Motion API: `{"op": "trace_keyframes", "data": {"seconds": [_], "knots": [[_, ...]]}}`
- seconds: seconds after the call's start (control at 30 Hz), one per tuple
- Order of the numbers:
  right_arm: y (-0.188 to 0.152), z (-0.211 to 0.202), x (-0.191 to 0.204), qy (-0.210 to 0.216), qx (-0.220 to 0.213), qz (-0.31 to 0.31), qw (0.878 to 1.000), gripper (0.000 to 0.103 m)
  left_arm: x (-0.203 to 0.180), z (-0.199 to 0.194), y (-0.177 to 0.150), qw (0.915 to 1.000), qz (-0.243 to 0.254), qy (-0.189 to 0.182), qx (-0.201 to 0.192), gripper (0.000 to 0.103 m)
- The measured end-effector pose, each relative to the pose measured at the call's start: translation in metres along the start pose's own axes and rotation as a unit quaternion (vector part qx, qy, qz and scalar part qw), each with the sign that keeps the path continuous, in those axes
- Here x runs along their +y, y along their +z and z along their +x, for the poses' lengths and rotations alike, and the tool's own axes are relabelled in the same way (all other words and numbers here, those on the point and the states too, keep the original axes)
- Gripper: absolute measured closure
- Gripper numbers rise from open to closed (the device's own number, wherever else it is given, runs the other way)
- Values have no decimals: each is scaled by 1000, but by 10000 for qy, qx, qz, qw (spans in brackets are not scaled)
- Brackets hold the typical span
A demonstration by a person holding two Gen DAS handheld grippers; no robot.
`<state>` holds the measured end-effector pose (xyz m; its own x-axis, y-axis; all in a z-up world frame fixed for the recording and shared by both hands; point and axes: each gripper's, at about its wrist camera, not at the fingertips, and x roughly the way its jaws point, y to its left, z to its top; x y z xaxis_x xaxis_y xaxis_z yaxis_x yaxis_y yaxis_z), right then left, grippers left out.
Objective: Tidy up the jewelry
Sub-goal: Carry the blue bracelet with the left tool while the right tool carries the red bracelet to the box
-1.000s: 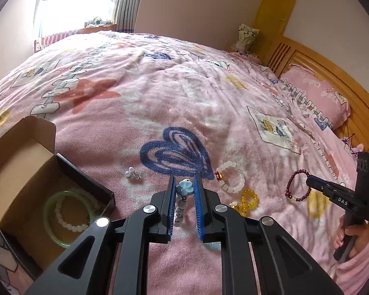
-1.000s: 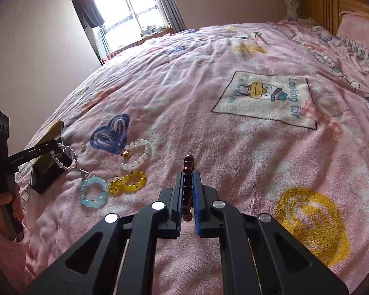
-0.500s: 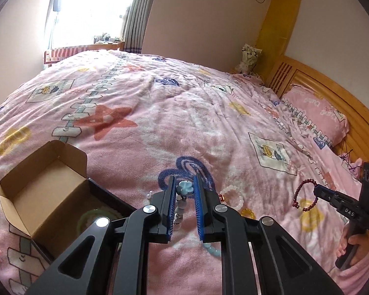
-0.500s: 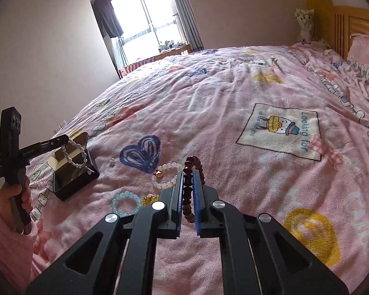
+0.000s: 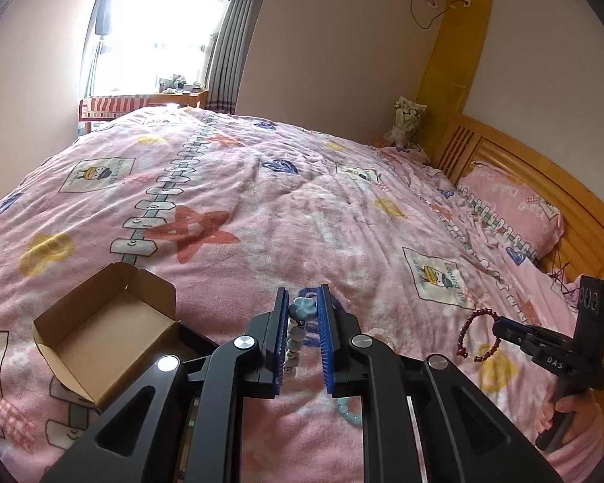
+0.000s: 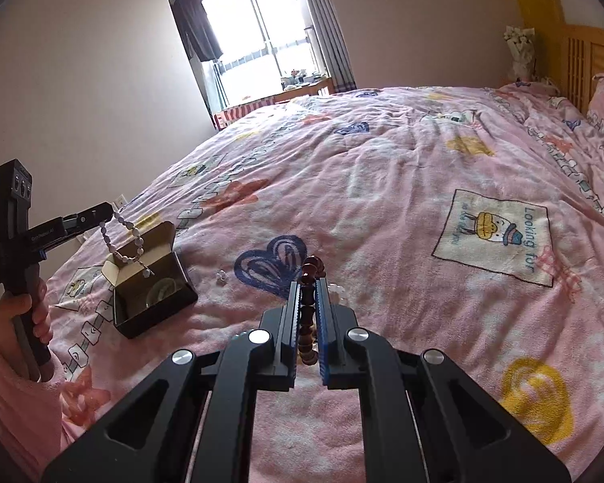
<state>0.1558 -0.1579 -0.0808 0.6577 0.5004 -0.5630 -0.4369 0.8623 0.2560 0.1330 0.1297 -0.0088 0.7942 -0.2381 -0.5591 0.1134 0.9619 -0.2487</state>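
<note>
Both hands aloft over the bed (image 5: pixel 302 209), each carrying a bracelet. Left gripper (image 5: pixel 302 318): fingers clenched on a pale beaded bracelet (image 5: pixel 296 336) with a blue flower charm at the top; in the right wrist view its loop dangles directly above the open box (image 6: pixel 153 281). Right gripper (image 6: pixel 310 298): fingers clamped tight on a dark red bead bracelet (image 6: pixel 308 310), which in the left wrist view hangs as a free loop off the fingertips, well apart from the box.

Judgement — the step in hand is carrying both strings to the box. To do it well: lower the pale one first, since it hangs over the opening; let the loop's bottom touch the box floor before releasing, so the beads pile up rather than bounce out. Keep the upright cardboard flap out of the loop's swing. Bring the red one over only after the left hand clears.

Materials:
- Box — black shallow tray with a brown corrugated-card lid standing open; light, likely to shift if nudged.
- Beads — small, round, glossy, strung loosely; the strands sway and drape.
- Bedspread — pink, fleecy, rumpled, printed with hearts and stars; soft footing for the box.
- Light blue bead bracelet (image 5: pixel 348 410) lies on the blanket under the left fingers; clear white bead ring (image 6: pixel 338 292) just beyond the right fingers.
</note>
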Motion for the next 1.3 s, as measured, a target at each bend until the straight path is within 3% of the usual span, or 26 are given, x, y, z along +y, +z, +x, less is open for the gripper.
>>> {"op": "trace_keyframes", "data": {"seconds": [0.37,0.9,1.3], "knots": [[21,7,81,489,-104,-462,9977,94,17,-34,11,9997,82,-20,-209,87],[57,63,175,1014,72,-830,9913,94,47,-68,23,9987,-76,146,-480,87],[77,106,217,1159,231,-870,9892,94,63,-69,19,9980,-110,521,-353,87]]}}
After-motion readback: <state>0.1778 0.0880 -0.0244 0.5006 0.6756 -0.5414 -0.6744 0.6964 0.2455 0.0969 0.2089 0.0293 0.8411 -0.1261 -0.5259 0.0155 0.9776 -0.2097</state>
